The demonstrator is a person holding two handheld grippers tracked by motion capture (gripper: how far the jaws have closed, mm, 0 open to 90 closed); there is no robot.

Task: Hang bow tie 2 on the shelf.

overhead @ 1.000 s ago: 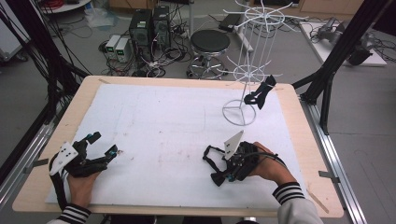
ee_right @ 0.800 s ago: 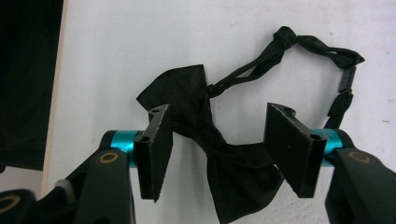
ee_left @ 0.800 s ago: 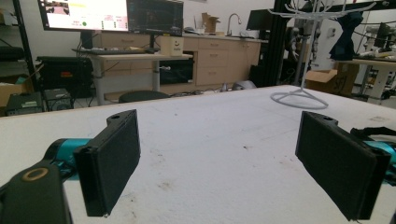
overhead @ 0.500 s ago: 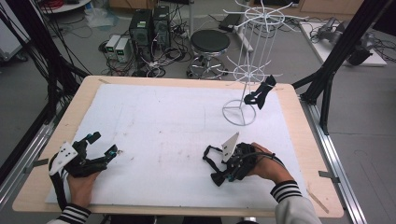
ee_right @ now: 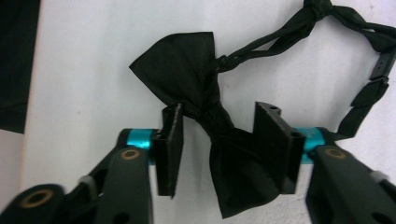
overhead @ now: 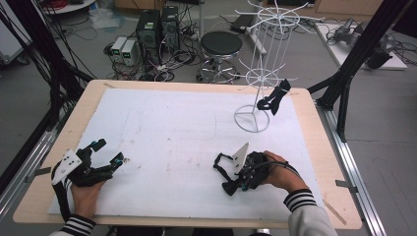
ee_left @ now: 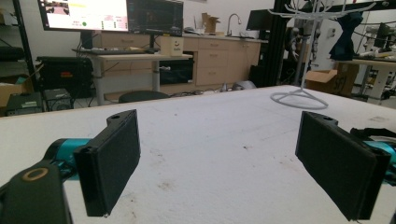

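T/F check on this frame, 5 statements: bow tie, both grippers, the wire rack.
1. A black bow tie lies between the jaws of the right gripper. True; the jaws have just been closing around its knot, with a gap left on either side.
2. The left gripper holds a bow tie. False: its jaws stand wide apart with only bare white table cover between them.
3. A white wire rack stands on the table's far right part. True.
4. The rack is bare. False: a dark item hangs from its lower ring.
5. The bow tie's strap is wound around the right gripper's jaws. False: it loops away on the table cover.
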